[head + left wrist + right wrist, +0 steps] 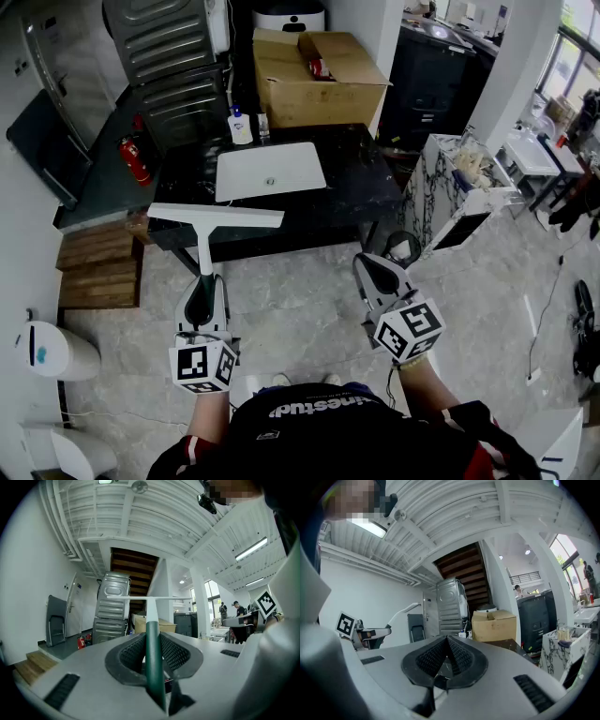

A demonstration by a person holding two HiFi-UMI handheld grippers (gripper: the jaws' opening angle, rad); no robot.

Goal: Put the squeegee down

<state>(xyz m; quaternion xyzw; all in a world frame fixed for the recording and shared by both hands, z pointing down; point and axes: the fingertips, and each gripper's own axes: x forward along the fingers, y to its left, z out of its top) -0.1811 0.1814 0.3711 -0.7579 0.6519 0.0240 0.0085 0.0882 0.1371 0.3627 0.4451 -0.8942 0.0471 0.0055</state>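
The squeegee has a green handle (152, 648) and a long white blade (216, 216). My left gripper (202, 289) is shut on the handle and holds it level, with the blade crosswise out in front, above the near left edge of the black table (361, 183). In the left gripper view the handle runs straight out between the black pads (131, 653) to the blade (147, 598). My right gripper (370, 269) is shut with nothing in it and hovers level over the floor in front of the table. The right gripper view shows its pads (459, 656) meeting at the tip.
A white sink basin (270, 171) is set into the black table, with a small bottle (240, 127) behind it. Behind that are a cardboard box (314, 80) and a grey appliance (169, 42). Left of the table are wooden steps (98, 267) and a fire extinguisher (136, 159). A marble-patterned stand (459, 202) is on the right.
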